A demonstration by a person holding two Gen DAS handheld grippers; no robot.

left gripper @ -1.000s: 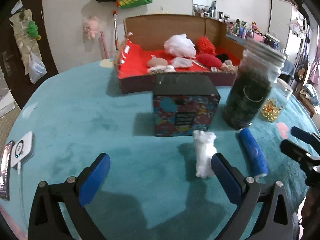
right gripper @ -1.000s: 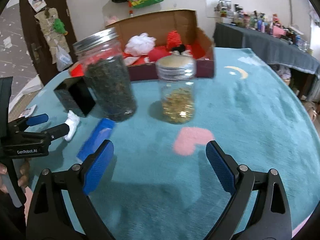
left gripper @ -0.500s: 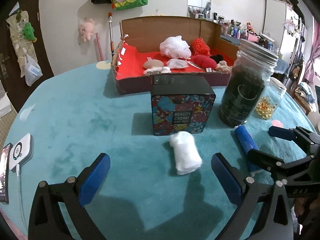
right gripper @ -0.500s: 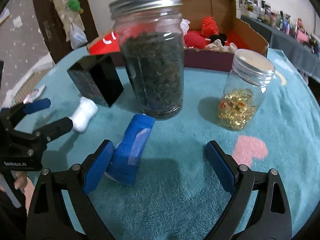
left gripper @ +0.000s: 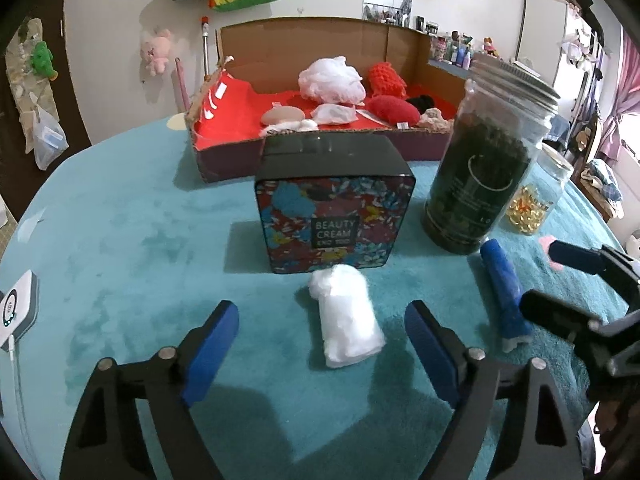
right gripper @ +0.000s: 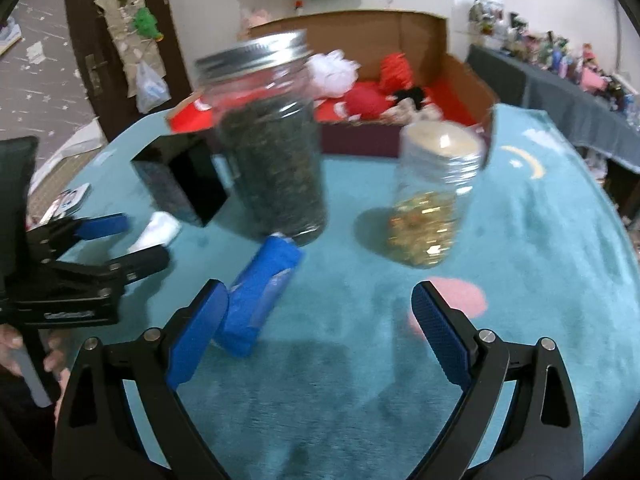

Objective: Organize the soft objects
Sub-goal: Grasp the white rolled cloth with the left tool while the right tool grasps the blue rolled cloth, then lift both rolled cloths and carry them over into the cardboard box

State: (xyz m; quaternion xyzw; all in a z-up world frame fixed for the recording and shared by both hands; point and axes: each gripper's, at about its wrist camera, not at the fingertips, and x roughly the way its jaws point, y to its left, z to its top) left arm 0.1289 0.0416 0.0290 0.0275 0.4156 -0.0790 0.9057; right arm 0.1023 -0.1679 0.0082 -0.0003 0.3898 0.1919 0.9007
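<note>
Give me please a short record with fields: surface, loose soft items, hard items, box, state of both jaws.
surface: teal cloth
loose soft items: white cotton roll; blue roll
hard items: Beauty Cream tin; dark-filled jar; capsule jar
box: cardboard box, soft things inside
left gripper: jaws just closing, astride white roll, not touching
right gripper: jaws open, empty

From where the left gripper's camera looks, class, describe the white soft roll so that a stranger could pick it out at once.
Start at the patterned beauty cream box in the middle of the teal cloth. The white soft roll lies just in front of it. Unlike the slimmer blue roll to its right, it is white, fluffy and stubby.
</note>
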